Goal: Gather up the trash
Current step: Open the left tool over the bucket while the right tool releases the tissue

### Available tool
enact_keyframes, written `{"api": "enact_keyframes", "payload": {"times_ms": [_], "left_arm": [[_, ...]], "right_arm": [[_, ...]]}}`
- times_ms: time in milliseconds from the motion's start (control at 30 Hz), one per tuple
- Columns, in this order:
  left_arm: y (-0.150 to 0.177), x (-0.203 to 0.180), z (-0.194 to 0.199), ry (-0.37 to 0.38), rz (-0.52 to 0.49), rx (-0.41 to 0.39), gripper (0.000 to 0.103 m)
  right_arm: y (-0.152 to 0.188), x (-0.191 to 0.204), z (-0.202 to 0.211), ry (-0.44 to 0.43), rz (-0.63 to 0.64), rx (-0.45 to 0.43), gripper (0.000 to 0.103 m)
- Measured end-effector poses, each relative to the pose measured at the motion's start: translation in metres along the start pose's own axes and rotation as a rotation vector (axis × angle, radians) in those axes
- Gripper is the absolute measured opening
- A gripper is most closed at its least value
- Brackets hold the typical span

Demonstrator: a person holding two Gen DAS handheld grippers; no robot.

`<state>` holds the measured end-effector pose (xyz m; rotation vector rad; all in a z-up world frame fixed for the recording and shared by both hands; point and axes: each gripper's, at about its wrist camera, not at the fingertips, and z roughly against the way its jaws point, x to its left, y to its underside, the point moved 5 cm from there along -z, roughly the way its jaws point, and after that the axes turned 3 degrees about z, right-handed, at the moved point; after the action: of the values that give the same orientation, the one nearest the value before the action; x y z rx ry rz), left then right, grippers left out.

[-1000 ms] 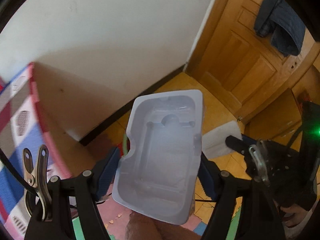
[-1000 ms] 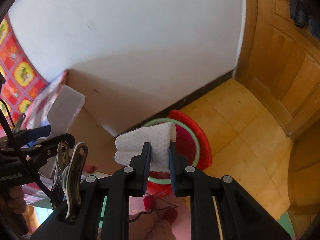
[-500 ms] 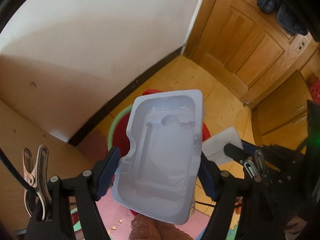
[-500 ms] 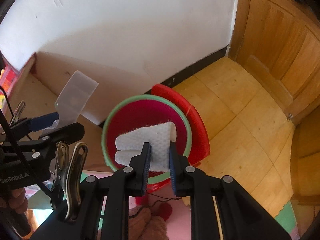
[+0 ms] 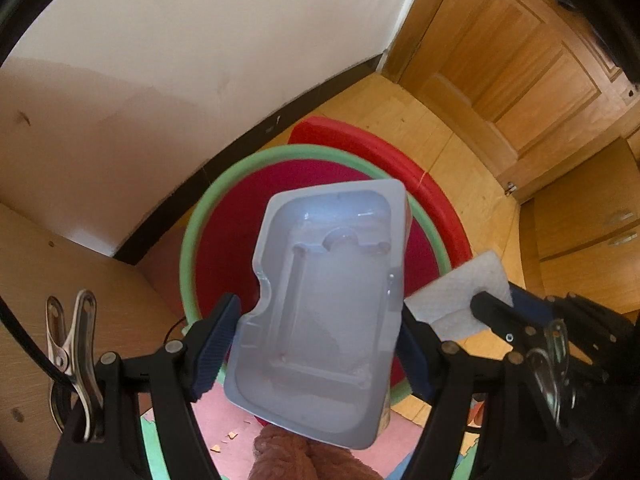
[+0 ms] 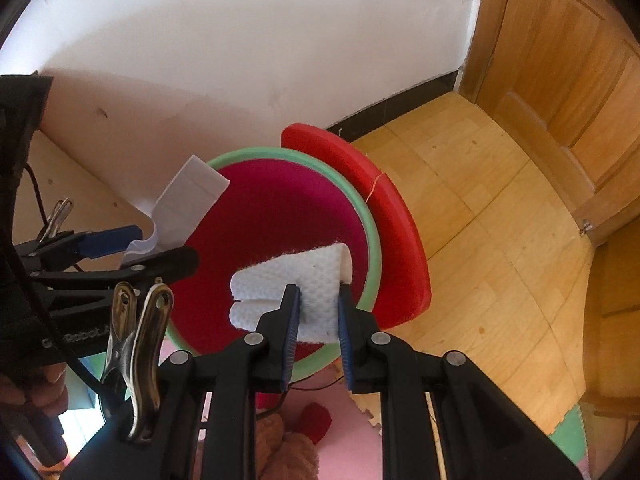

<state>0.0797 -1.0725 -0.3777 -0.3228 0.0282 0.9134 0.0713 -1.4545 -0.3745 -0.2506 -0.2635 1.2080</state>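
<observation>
A moulded white plastic tray (image 5: 324, 304) is clamped between the blue pads of my left gripper (image 5: 320, 340), which hangs over a red bin with a green rim (image 5: 192, 248). Its hollow side faces the camera. In the right wrist view my right gripper (image 6: 318, 300) is shut on a folded white paper towel (image 6: 292, 280), above the same red bin (image 6: 276, 216). The plastic tray (image 6: 188, 200) and the left gripper (image 6: 132, 248) show at the left there. The paper towel (image 5: 464, 292) appears at the right in the left wrist view.
A red lid (image 6: 384, 224) leans behind the bin. The bin stands by a white wall with a dark skirting board (image 5: 248, 140), next to a wooden furniture panel (image 5: 64, 280). A wooden door (image 6: 568, 80) is to the right. Pink foam mat (image 6: 352, 440) and a brown plush thing (image 5: 288, 456) lie below.
Both grippers have come down toward the floor, each keeping its load. The red bin, barely seen a second ago, now fills the middle of both views under them.
</observation>
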Motion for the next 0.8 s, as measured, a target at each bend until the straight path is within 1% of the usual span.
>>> {"api": "enact_keyframes", "payload": {"times_ms": [133,167,300,367,433,567,667,800], "left_arm": [[0.002,0.003,-0.004,0.008,0.015,0.007,0.079],[0.003,0.004,-0.004,0.006,0.019,0.007,0.082],[0.003,0.008,-0.006,-0.004,0.025,0.007,0.084],[0.003,0.011,-0.004,-0.006,0.028,0.001,0.085],[0.002,0.009,-0.004,-0.002,0.031,-0.007,0.086],[0.001,0.009,-0.002,-0.002,0.033,-0.019,0.087],[0.001,0.007,-0.001,0.006,0.040,-0.014,0.087],[-0.001,0.004,0.007,0.006,0.037,-0.017,0.087]], "right_arm": [[0.003,-0.005,-0.009,-0.008,-0.006,0.015,0.018],[0.003,-0.006,-0.010,-0.011,-0.009,0.017,0.020],[0.004,-0.007,-0.012,-0.026,-0.020,0.022,0.027],[0.002,-0.008,-0.011,-0.031,-0.018,0.019,0.034],[0.001,-0.008,-0.011,-0.035,-0.016,0.015,0.036],[-0.001,-0.008,-0.009,-0.039,-0.015,0.008,0.037],[-0.004,-0.007,-0.008,-0.043,-0.012,0.005,0.037],[-0.007,-0.006,-0.003,-0.044,0.002,-0.003,0.037]]}}
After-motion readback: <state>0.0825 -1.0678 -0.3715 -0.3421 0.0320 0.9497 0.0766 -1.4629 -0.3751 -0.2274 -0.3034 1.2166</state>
